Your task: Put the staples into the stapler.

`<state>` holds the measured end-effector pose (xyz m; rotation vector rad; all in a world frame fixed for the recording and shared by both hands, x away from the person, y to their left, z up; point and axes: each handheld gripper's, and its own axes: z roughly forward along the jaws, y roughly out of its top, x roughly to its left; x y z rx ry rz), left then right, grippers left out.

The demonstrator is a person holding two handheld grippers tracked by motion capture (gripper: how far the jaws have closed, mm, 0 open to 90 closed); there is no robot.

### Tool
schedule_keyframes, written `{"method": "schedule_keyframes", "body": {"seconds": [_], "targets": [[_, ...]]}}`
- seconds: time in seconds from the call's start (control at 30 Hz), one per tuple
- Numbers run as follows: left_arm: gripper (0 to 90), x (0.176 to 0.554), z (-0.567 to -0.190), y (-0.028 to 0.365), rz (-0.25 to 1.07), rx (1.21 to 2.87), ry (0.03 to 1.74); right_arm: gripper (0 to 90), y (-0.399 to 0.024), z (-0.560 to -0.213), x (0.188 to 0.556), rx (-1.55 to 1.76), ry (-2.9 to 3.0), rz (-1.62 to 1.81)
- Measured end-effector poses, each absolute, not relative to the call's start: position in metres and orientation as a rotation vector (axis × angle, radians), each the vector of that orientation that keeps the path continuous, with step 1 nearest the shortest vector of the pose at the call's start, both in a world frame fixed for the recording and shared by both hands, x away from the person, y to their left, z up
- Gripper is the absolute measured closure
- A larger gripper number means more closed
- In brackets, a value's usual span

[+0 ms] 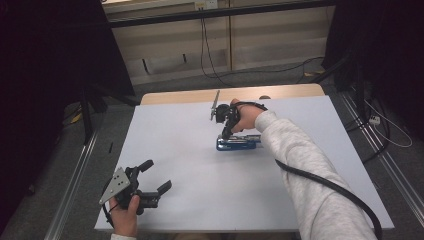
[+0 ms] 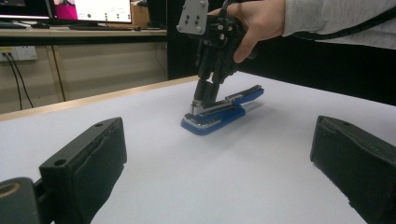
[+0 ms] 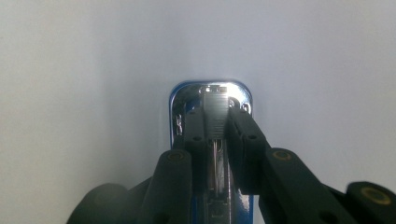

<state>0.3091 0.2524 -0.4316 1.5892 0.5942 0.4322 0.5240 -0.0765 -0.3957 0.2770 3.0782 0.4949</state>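
Note:
A blue stapler [image 1: 240, 143] with a chrome inner part lies flat on the white table [image 1: 185, 200], right of centre. My right gripper [image 1: 226, 134] points straight down onto its left end. In the right gripper view the two black jaws close from both sides on the metal staple channel of the stapler [image 3: 212, 93], right gripper [image 3: 215, 116] touching it. The left gripper view shows the stapler [image 2: 219, 116] and the right gripper [image 2: 201, 103] ahead. My left gripper [image 1: 157, 175] rests at the near left of the table, jaws wide apart with nothing between them.
The table's wooden far edge [image 1: 200, 95] shows beyond the white sheet. Cables [image 1: 210, 65] run over the floor behind it, and dark curtains stand at both sides. A shelf with monitors [image 2: 93, 9] appears far off in the left gripper view.

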Motion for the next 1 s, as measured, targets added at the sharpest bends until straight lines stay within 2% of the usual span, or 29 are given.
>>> {"method": "schedule_keyframes", "body": {"seconds": [0.2, 0.23, 0.27, 0.6, 0.73, 1.0], "targets": [[3.6, 0.309, -0.432, 0.253, 0.438, 1.599, 0.591, 78.0, -0.076, -0.396, 0.524, 0.288, 3.079, 0.496], [3.5, 0.309, -0.432, 0.253, 0.435, 1.607, 0.586, 75.9, -0.076, -0.396, 0.524, 0.292, 3.077, 0.498], [3.5, 0.309, -0.432, 0.252, 0.415, 1.6, 0.595, 69.0, -0.077, -0.396, 0.524, 0.293, 3.068, 0.507], [3.6, 0.311, -0.432, 0.251, 0.414, 1.6, 0.602, 58.8, -0.09, -0.389, 0.516, 0.348, 3.034, 0.587], [3.6, 0.312, -0.43, 0.251, 0.441, 1.597, 0.614, 50.3, -0.109, -0.383, 0.512, 0.449, 2.979, 0.72], [3.5, 0.32, -0.428, 0.24, 0.399, 1.635, 0.626, 42.5, -0.142, -0.388, 0.496, 0.546, 2.92, 0.827]]}}
